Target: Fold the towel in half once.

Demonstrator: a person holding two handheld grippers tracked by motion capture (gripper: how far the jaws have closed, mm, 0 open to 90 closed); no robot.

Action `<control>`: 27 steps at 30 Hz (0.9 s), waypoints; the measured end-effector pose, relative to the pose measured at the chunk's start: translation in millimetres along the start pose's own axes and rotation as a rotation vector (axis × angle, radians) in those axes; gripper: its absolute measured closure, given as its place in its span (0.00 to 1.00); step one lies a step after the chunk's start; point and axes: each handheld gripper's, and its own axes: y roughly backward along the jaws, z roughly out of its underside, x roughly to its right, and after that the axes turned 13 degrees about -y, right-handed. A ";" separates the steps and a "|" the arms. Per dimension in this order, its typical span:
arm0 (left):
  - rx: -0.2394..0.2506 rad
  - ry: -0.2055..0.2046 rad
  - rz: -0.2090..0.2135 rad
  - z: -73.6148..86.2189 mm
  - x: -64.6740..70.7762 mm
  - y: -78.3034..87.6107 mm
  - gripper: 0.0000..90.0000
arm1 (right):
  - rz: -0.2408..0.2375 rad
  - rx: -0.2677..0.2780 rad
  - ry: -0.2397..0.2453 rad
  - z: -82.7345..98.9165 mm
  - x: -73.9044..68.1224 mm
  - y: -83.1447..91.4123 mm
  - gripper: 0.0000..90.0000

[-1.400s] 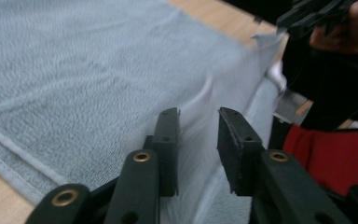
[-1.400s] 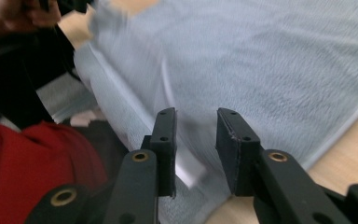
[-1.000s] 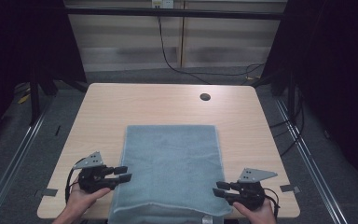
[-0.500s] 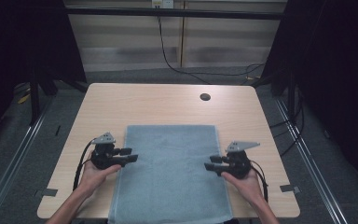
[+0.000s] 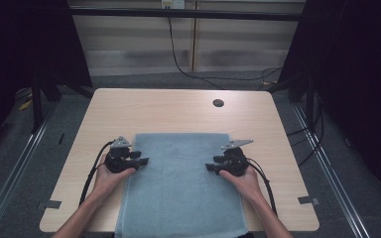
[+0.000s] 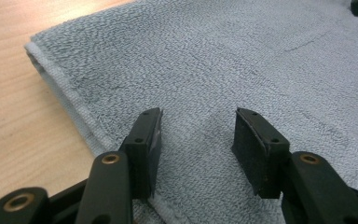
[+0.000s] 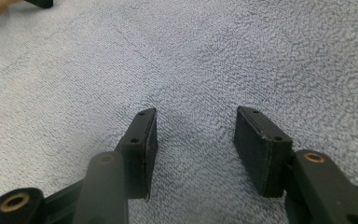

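Both grippers moving up the towel's sides

The left gripper (image 5: 140, 160) and right gripper (image 5: 211, 165) are leaving the table's near edge, their jaws just opening over the towel (image 5: 178, 188).

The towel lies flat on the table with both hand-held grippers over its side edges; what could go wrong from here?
1. The left hand-held gripper stands open over the towel, inside its hem. Closing there may pinch only the top layer.
2. The right hand-held gripper, jaws just opened, is over plain cloth, with no edge between them, so it could slip off.
3. The towel's near end hangs over the table edge; an uneven pull may drag it off.
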 end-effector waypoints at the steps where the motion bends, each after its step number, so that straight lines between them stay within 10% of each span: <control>1: 0.010 0.003 0.004 1.9 0.9 0.7 0.58 | 0.001 -0.006 0.001 1.9 -1.7 1.4 0.54; 14: -0.001 0.000 0.079 9.6 16.8 13.5 0.52 | 0.004 -0.010 0.089 23.8 -15.0 15.0 0.54; 27: -0.023 0.011 0.145 18.4 45.1 31.2 0.44 | -0.064 -0.055 0.033 45.8 -23.8 35.5 0.54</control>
